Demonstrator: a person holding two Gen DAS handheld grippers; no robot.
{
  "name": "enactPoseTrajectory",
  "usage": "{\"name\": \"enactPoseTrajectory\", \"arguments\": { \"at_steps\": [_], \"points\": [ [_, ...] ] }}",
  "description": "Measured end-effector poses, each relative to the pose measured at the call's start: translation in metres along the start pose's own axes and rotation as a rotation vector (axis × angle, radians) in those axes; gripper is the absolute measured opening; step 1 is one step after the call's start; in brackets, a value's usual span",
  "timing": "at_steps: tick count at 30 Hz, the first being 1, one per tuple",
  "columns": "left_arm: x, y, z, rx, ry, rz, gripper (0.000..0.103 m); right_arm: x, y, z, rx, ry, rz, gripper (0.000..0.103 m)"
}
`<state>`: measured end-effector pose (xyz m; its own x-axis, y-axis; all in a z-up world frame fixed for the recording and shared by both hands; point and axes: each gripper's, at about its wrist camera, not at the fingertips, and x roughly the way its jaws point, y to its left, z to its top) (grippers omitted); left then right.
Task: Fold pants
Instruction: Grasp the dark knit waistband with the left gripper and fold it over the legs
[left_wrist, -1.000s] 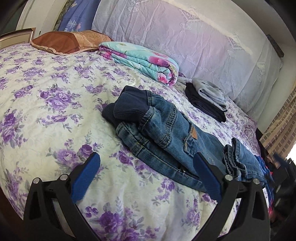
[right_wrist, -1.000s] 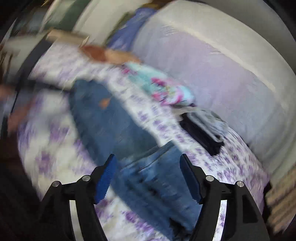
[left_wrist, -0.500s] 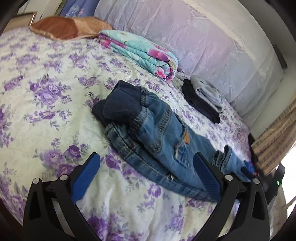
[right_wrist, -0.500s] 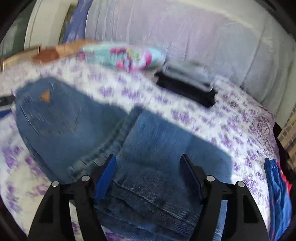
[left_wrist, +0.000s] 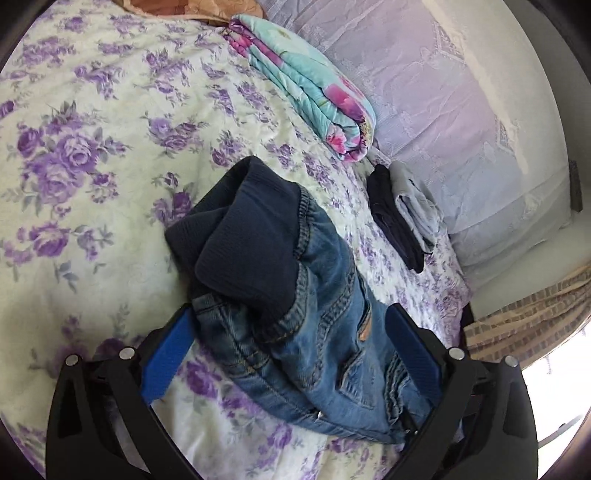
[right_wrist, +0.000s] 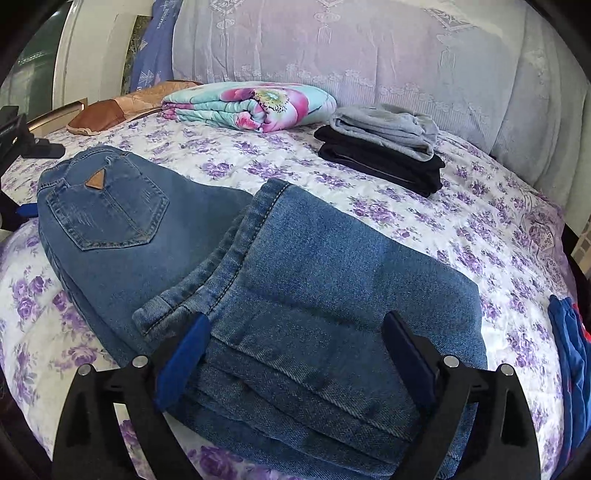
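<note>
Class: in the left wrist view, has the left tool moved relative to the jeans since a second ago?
Yes. The left tool has closed in on the jeans, whose waistband end now lies between its open fingers.

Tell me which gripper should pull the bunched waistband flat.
Left, probably. The left gripper is open right at the jeans' bunched waistband; the right gripper, jaws opening, sits over the folded leg ends.

You see a folded turquoise floral blanket (right_wrist: 255, 105) on the purple-flowered bedspread (right_wrist: 424, 218), near stacked grey and black garments (right_wrist: 384, 147).
</note>
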<state>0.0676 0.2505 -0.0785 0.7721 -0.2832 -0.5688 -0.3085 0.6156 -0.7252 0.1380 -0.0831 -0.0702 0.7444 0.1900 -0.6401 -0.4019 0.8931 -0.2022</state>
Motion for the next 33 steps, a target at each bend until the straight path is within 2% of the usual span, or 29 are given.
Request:
{"name": "enactPoseTrajectory", "arguments": {
  "at_steps": [2, 4, 7, 10, 12, 13, 15, 17, 19, 20, 24, 27, 29, 33],
  "points": [
    [0.002, 0.003, 0.004, -0.019, -0.004, -0.006, 0.091, 0.001, -0.001, 0.0, 0.001, -0.001, 0.006, 0.095],
    [0.004, 0.009, 0.007, -0.05, -0.008, 0.006, 0.071, 0.002, -0.001, 0.0, 0.003, 0.0, 0.01, 0.096],
    [0.002, 0.022, 0.01, -0.1, -0.011, -0.023, 0.056, 0.001, -0.001, 0.001, 0.005, 0.0, 0.009, 0.096],
    [-0.004, 0.023, 0.008, -0.078, -0.032, -0.033, 0.04, 0.0, -0.002, 0.001, 0.007, -0.004, 0.015, 0.096],
    [-0.008, 0.018, 0.006, -0.051, -0.051, -0.036, 0.036, -0.013, -0.008, -0.001, 0.042, -0.069, 0.024, 0.096],
    [-0.011, 0.014, 0.004, -0.028, -0.063, -0.033, 0.035, -0.028, -0.014, -0.002, 0.08, -0.141, 0.011, 0.096],
    [-0.017, 0.006, 0.003, 0.003, -0.08, -0.021, 0.035, -0.045, -0.022, -0.003, 0.119, -0.205, -0.008, 0.096],
    [-0.022, -0.005, 0.002, 0.038, -0.1, 0.002, 0.035, -0.034, -0.024, -0.001, 0.102, -0.12, -0.04, 0.096],
    [-0.028, -0.016, 0.0, 0.074, -0.121, -0.002, 0.033, 0.001, -0.017, -0.01, 0.048, 0.041, -0.093, 0.1],
    [-0.032, -0.022, -0.003, 0.091, -0.131, -0.017, 0.033, 0.006, -0.014, -0.011, 0.028, 0.057, -0.109, 0.1],
    [-0.047, -0.058, -0.011, 0.208, -0.182, -0.002, 0.033, -0.001, -0.018, -0.012, 0.055, 0.024, -0.062, 0.1],
    [-0.056, -0.095, -0.023, 0.337, -0.224, 0.023, 0.033, -0.025, -0.037, -0.015, 0.148, -0.074, -0.015, 0.099],
    [-0.059, -0.124, -0.033, 0.422, -0.248, 0.029, 0.033, -0.043, -0.054, -0.018, 0.216, -0.132, -0.014, 0.099],
    [-0.06, -0.186, -0.057, 0.588, -0.283, 0.017, 0.032, -0.059, -0.092, -0.031, 0.328, -0.156, -0.032, 0.099]
  ]
}}
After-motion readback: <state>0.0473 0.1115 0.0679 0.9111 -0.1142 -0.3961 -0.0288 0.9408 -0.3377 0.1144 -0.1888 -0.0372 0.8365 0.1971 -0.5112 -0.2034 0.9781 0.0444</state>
